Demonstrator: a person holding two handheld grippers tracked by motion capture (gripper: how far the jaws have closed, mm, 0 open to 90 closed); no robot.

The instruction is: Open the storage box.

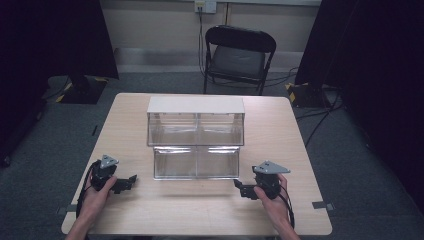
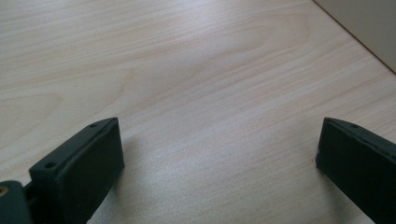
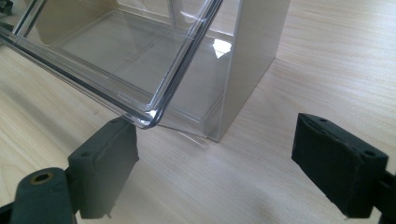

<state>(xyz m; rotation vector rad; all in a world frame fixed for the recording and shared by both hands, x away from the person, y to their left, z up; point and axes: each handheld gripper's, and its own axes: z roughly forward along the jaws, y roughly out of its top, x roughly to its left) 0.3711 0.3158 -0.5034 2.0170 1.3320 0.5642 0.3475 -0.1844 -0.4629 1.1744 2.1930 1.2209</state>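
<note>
A clear plastic two-tier bin organiser (image 1: 196, 137) with a beige top stands mid-table; its lower bins (image 1: 196, 162) tip open toward me. My left gripper (image 1: 131, 180) rests on the table at the front left, open, nothing between its black pads (image 2: 81, 170). My right gripper (image 1: 238, 186) sits at the front right, open, pointing left. In the right gripper view its left pad (image 3: 107, 163) lies just under the corner of the tilted clear bin (image 3: 116, 60), beside the organiser's beige side wall (image 3: 254, 56).
The light wooden table (image 1: 200, 210) has bare room in front of the organiser and at both sides. A black folding chair (image 1: 237, 57) stands beyond the far edge. Cables (image 1: 320, 117) trail on the grey floor at right.
</note>
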